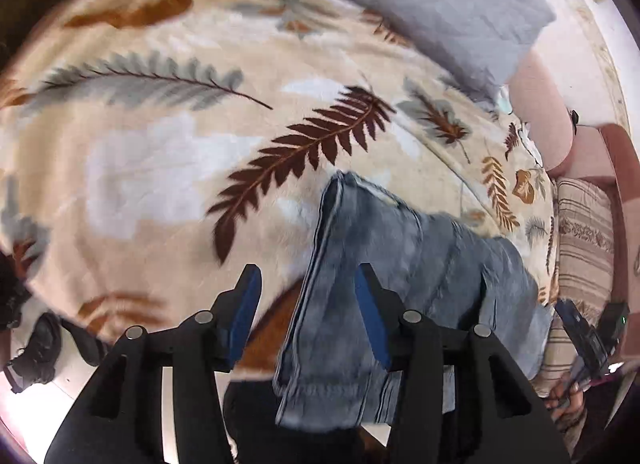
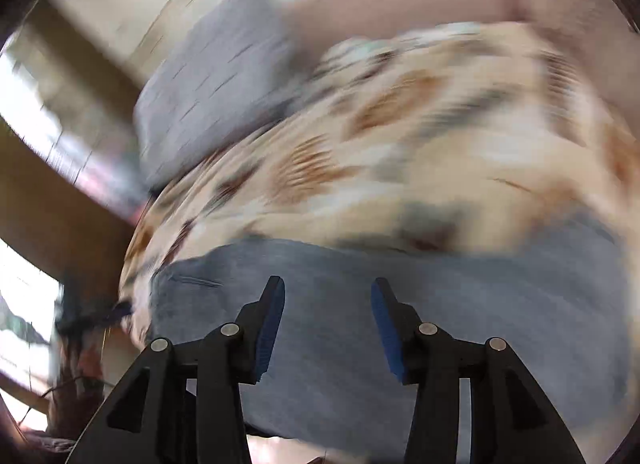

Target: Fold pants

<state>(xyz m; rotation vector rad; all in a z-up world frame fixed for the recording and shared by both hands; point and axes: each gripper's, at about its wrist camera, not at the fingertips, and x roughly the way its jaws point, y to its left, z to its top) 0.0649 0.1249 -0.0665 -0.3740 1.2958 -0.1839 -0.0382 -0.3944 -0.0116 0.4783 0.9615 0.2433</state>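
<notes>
Your left gripper (image 1: pixel 308 296) points steeply down over the bed (image 1: pixel 140 168), its fingers (image 1: pixel 246 316) apart with nothing pressed between the blue pads; the folded edge of the pants (image 1: pixel 360 304) runs up between and beyond the fingertips, but the cloth lies below them, not in them. The pants are light blue denim, stacked in layers at the near edge of the bed, ahead of and to the right of your left fingers, with the hems hanging toward you over the bed's edge. Your right gripper (image 2: pixel 328 304) also has its fingers (image 2: pixel 272 324) apart and empty; the denim (image 2: pixel 440 324) spreads directly under and ahead of them. That view is heavily smeared, so detail of seams or folds there is unreadable. Judgement: the layered, squared-off shape suggests at least one fold is in place, and both grippers stand open above the cloth, likely between grasps. The leaf-print blanket (image 1: pixel 280 136) beyond the fingertips gives a flat area for the next fold. A grey pillow (image 1: pixel 420 4) lies far beyond the fingertips, well apart from the pants. No containers are in view, so nothing to record there. Risk: the overhanging hems may drag the stack off the edge.
</notes>
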